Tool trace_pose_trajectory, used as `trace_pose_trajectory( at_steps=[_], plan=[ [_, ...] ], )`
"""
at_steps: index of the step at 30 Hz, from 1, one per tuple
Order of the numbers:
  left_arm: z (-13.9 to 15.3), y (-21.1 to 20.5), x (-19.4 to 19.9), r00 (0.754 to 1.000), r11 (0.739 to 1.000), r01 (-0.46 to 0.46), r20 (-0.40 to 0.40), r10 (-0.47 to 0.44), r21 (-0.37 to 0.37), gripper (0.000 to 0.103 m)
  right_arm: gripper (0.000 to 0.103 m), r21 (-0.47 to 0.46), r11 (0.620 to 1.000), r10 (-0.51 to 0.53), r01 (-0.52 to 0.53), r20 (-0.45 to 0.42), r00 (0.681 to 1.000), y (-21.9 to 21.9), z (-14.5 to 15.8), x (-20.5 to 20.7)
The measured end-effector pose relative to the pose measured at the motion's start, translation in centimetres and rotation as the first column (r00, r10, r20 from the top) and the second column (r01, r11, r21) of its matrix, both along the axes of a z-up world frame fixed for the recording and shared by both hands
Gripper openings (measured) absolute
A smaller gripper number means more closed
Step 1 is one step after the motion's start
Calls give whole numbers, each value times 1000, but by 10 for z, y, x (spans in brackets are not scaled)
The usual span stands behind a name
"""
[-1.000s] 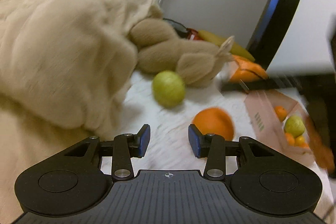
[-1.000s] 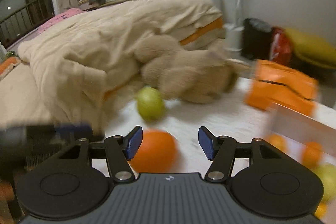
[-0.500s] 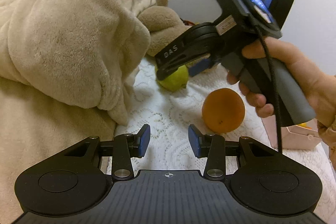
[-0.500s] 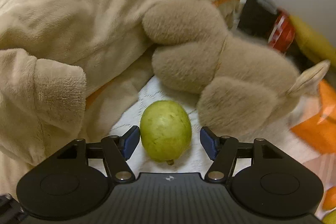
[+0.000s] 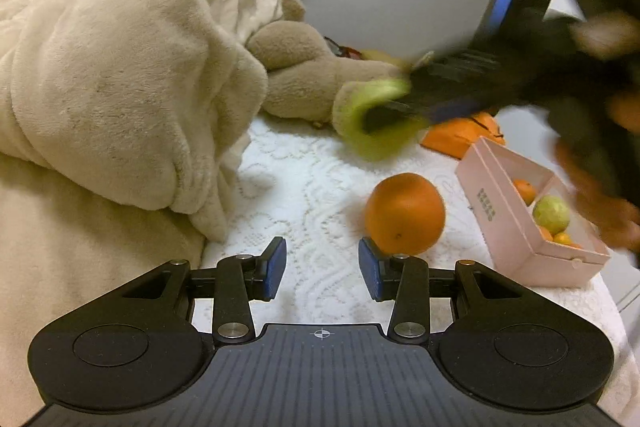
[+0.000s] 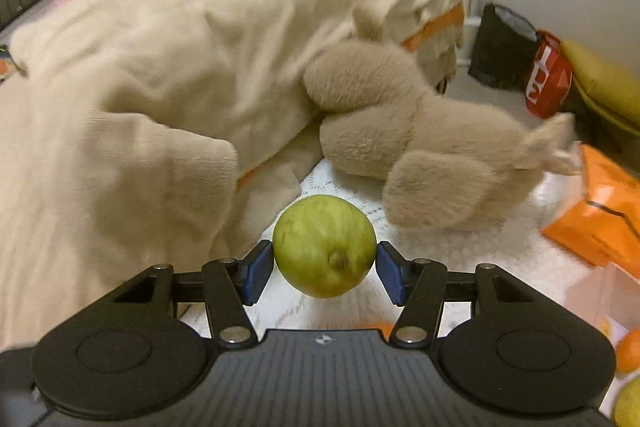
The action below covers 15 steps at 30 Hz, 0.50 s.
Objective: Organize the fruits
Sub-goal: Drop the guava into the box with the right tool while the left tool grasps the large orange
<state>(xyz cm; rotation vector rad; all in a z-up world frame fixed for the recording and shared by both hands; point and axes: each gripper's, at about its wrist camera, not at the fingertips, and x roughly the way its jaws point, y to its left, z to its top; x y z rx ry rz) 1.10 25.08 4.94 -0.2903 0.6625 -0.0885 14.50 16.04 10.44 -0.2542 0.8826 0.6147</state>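
A green round fruit [image 6: 324, 251] sits between the blue pads of my right gripper [image 6: 324, 269]; its jaws are closing and both pads press on the fruit's sides. In the left wrist view that green fruit [image 5: 376, 147] is a blur above the bed, with the right gripper's dark shape around it. An orange [image 5: 405, 214] lies on the white lace bedspread [image 5: 312, 195], just beyond the right finger of my left gripper [image 5: 322, 269], which stands open with nothing between its fingers. An open pink box [image 5: 500, 223] at the right holds a green fruit [image 5: 552, 214] and small oranges [image 5: 524, 191].
A thick beige blanket [image 5: 120, 87] is heaped along the left. A tan plush toy [image 5: 304, 83] lies behind the fruit. An orange bag [image 5: 460, 135] sits behind the pink box. The bed's edge runs at the right, past the box.
The right gripper's pads closed onto the green fruit and carried it off the bedspread, rightward in the left wrist view. The left gripper and the orange stayed put.
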Motion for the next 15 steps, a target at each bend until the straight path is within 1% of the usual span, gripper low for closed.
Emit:
trace_pose_trajectory(
  at_steps=[2, 3, 6, 9, 12, 13, 15],
  plan=[
    [-1, -2, 0, 1000, 1000, 7, 14, -7, -9, 44, 56, 18, 1000, 11, -11, 14, 1000, -27, 13, -22],
    [0, -4, -1, 999, 1000, 13, 34, -13, -8, 44, 56, 23, 1000, 17, -17, 17, 1000, -42, 16, -33],
    [7, -13, 3, 997, 1000, 21, 73, -20, 0, 44, 56, 5, 1000, -5, 5, -2, 1000, -91, 17, -65],
    [17, -31, 15, 994, 998, 38, 102, -44, 53, 44, 55, -19, 999, -26, 26, -3, 1000, -141, 4, -94],
    [24, -59, 34, 993, 992, 59, 93, -69, 109, 44, 54, -26, 997, -70, 70, -8, 997, -188, -10, -116],
    [25, -70, 40, 993, 988, 71, 88, -83, 134, 44, 52, -31, 996, -84, 84, 3, 996, -201, -15, -122],
    [24, -93, 51, 991, 971, 103, 65, -120, 214, 45, 33, -42, 995, -92, 94, 43, 995, -222, -21, -133]
  ],
)
